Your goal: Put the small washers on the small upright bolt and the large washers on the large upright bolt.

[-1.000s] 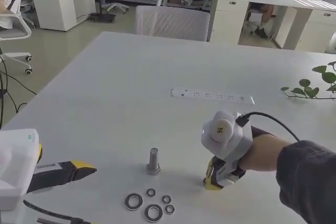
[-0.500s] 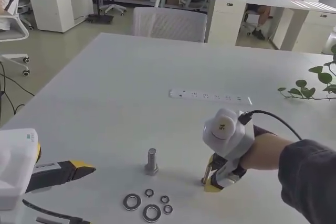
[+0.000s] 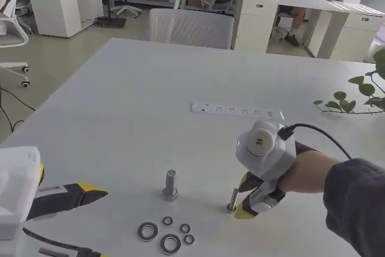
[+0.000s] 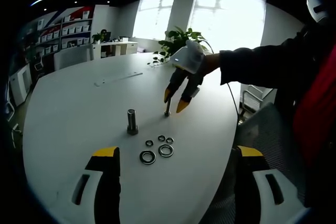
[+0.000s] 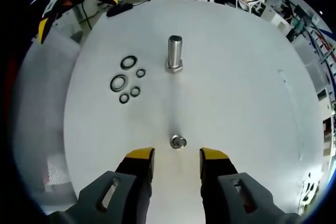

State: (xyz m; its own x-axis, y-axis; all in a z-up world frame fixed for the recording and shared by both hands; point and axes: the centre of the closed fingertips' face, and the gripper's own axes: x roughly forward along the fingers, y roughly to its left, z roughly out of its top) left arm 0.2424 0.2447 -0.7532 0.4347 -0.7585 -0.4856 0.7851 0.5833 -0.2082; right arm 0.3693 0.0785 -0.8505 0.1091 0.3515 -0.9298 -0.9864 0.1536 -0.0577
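My right tongs (image 5: 177, 157) are spread and grip nothing. The small upright bolt (image 5: 178, 141) stands on the bench (image 3: 150, 88) just ahead of the gap between the yellow tips. In the right gripper view it looks apart from both of them. In the head view it stands just beside the lower tip.

My left tongs (image 4: 178, 155) are also spread wide and hold nothing. They hover at the near left of the bench, well apart from the parts.

The large upright bolt (image 3: 170, 185) stands on its head to the left of the small one, with bare bench between them. No washer sits on either bolt. All five lie flat in a loose cluster near the bench's near edge, in front of the large bolt. There are two large washers (image 3: 147, 231) and three small washers (image 3: 185, 228), close together, and I cannot tell whether any of them touch.

For writing, I find only small marks on the white housings of both tongs, too small to read. The power strip (image 3: 237, 111) shows no lettering I can make out.

Beyond the bolts the bench runs open as far as the power strip, and on past it to the far edge, where a chair (image 3: 189, 27) is pushed in. A leafy sprig (image 3: 349, 100) reaches in over the right edge, well apart from the work. A black cable (image 3: 313, 133) trails from my right tongs back over my sleeve.
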